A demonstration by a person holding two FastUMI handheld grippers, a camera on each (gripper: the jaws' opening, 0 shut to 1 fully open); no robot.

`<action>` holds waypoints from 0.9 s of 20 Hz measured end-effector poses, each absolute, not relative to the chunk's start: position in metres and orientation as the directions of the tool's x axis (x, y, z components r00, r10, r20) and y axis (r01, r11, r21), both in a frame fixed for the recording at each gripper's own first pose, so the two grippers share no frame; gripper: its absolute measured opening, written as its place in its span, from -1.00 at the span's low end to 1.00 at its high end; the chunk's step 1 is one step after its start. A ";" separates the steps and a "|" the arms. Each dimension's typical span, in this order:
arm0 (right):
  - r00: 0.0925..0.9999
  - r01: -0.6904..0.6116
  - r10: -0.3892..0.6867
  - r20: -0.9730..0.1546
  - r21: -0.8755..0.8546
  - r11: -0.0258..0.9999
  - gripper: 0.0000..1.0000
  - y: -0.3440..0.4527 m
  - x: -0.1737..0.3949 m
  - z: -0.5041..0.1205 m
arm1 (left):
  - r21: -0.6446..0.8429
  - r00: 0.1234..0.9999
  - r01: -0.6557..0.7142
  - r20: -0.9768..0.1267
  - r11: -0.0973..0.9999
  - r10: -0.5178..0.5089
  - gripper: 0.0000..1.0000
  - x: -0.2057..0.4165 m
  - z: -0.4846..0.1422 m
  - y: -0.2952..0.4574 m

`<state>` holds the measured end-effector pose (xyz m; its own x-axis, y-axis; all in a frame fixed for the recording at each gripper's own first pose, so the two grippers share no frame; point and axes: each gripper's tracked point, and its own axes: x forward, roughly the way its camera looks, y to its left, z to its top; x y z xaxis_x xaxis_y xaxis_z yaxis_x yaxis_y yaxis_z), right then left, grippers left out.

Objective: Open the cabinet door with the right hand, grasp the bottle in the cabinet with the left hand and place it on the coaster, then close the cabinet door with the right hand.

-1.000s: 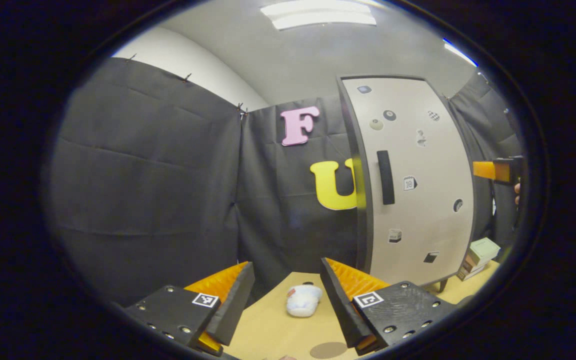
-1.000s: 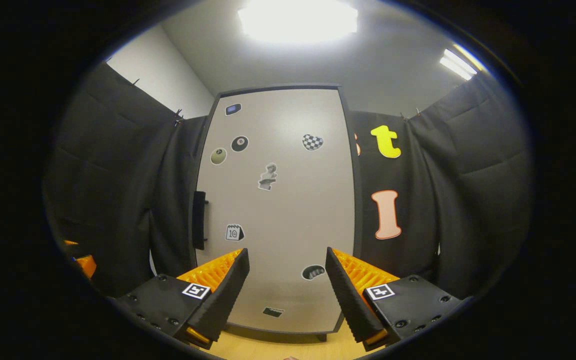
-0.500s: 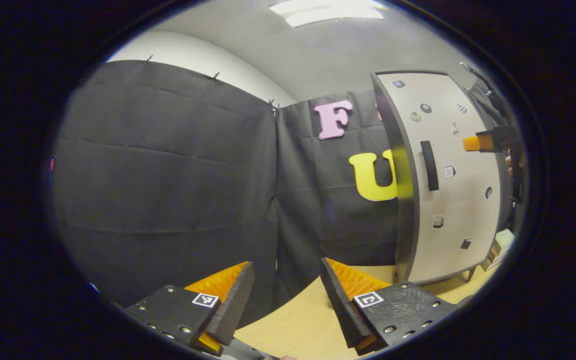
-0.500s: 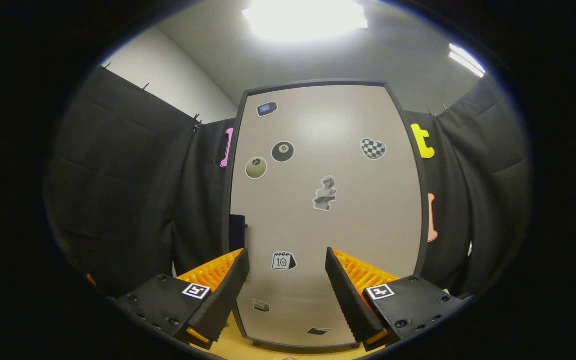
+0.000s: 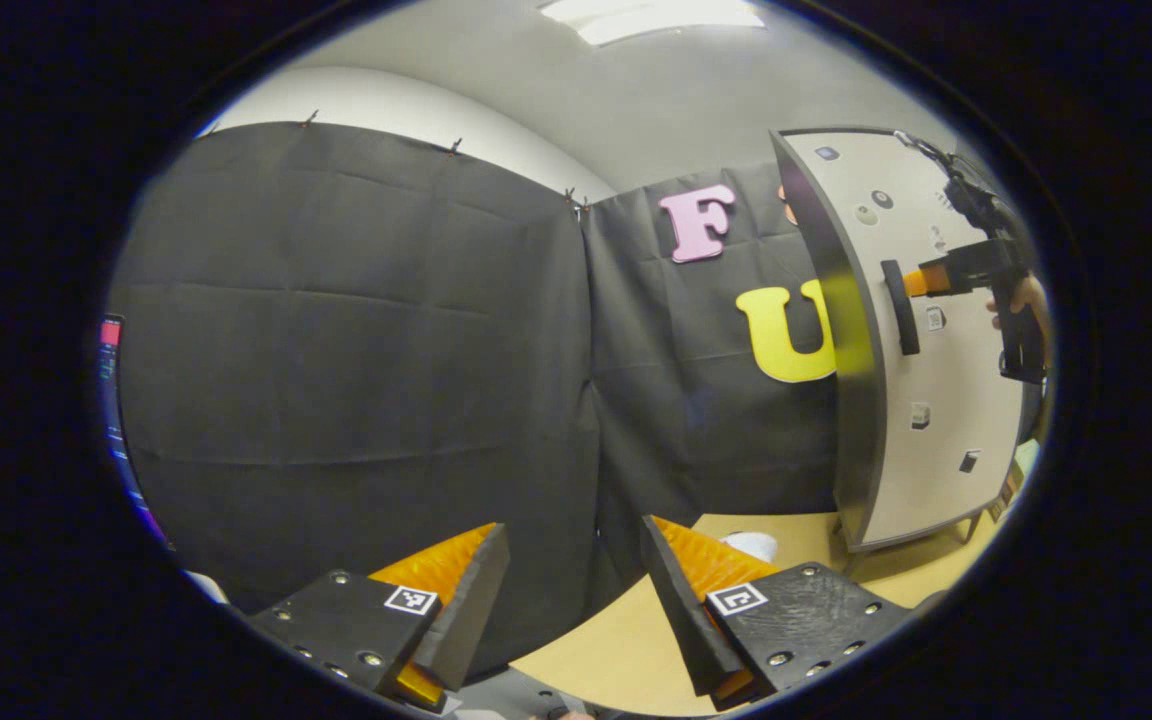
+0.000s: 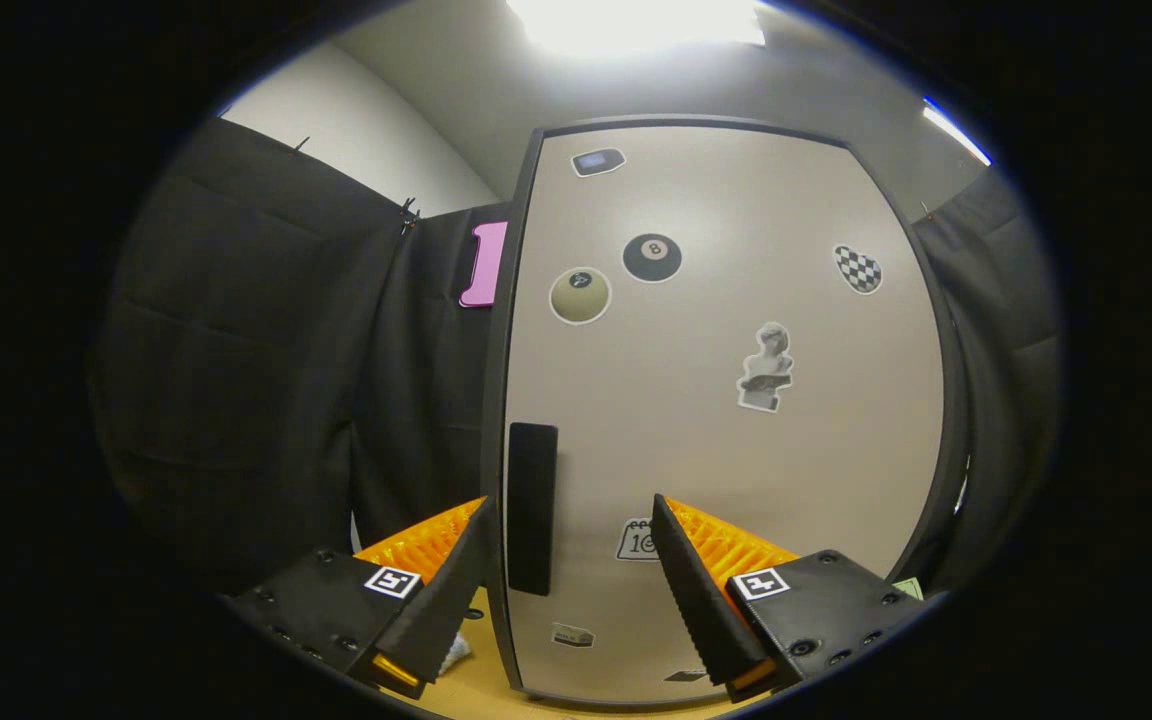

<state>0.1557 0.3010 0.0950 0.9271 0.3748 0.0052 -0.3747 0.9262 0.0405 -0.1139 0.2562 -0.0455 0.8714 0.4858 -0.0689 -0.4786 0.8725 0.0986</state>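
The right gripper (image 6: 571, 560) is held wide apart around the dark handle (image 6: 532, 507) of the closed cabinet door (image 6: 736, 420), so it can be clamped and pulled. The left gripper (image 5: 576, 590), also spread and empty, is kept back at the left over the table (image 5: 626, 650); the bottle is presumably behind the door.

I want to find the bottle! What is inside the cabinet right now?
You can't see inside: the cabinet door is closed and covers everything behind it. Stickers and a dark handle sit on its front. The right gripper is open, its fingers either side of the handle.
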 end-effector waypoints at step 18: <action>0.930 -0.294 0.302 -0.208 0.069 0.953 -0.29 0.343 0.198 0.045 | 0.086 0.845 -0.516 -0.114 0.852 0.523 0.62 -0.128 -0.071 0.305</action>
